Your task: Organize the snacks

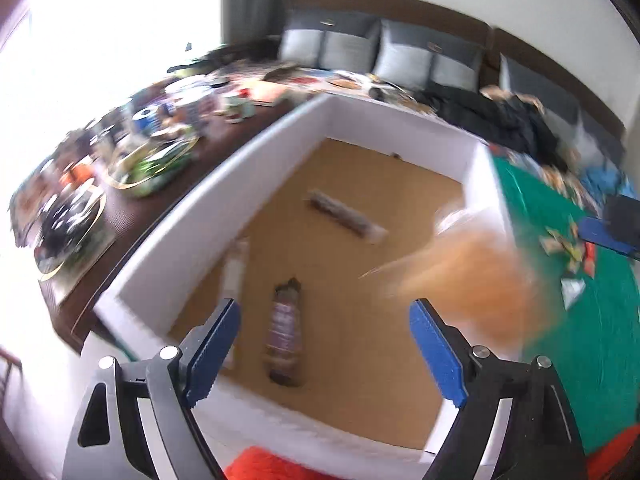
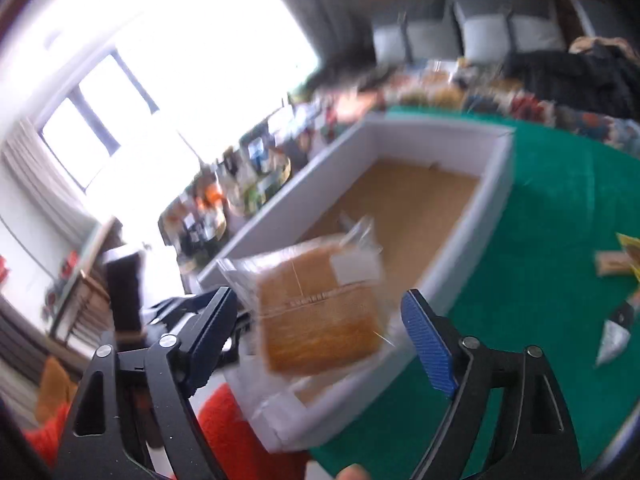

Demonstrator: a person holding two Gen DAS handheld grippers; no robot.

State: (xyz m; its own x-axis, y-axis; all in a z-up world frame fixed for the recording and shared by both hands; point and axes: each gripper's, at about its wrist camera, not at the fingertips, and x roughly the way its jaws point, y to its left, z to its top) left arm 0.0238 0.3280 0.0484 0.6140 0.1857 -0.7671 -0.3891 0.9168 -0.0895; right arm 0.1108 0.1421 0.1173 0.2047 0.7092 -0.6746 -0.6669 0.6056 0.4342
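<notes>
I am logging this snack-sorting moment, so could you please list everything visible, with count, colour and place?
box: one, white walls, brown floor, on the green mat.
wrapped snacks: three, brownish or pale, lying on the box floor.
orange snack pack: one, clear wrap, blurred, in front of the right gripper over the box's near end.
green mat: one, under and right of the box.
loose snack packets: several, mixed colours, on the mat right of the box.
trays of items: two, gold-rimmed, on the dark table left of the box.
grey cushions: several, along the far wall.
left gripper: fingers blue, open, empty.
right gripper: fingers blue, open.
</notes>
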